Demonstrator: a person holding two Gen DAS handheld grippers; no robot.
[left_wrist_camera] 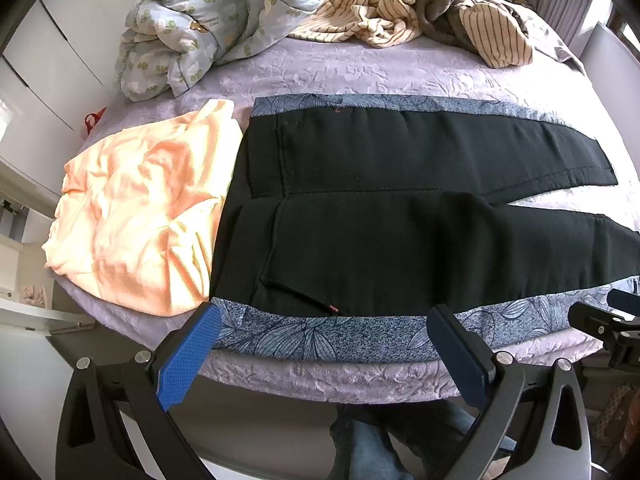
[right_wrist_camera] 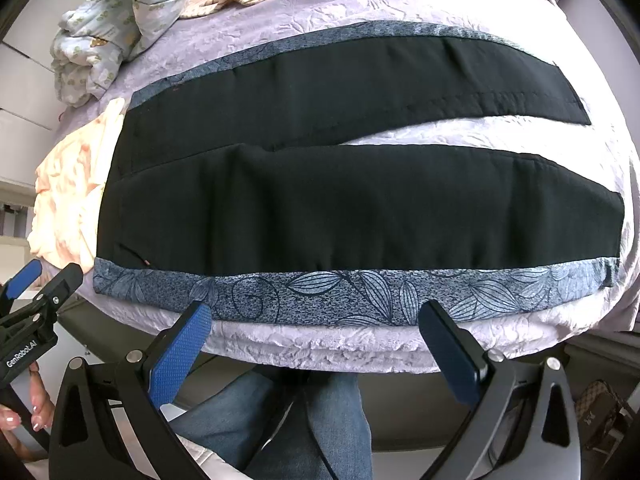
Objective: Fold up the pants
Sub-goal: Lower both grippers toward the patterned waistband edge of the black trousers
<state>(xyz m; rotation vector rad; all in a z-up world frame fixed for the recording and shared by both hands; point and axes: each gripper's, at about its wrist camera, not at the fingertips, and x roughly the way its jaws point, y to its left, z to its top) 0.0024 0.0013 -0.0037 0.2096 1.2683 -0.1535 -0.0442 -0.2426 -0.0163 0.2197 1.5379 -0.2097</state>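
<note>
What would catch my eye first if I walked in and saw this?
Probably the black pants with blue leaf-patterned side stripes, spread flat across the lilac bed, legs slightly parted. Next, the peach garment crumpled beside the waistband, and the heap of striped fabric and floral quilt at the far side. Nearest, the left gripper and right gripper sit open at the bed's near edge.
</note>
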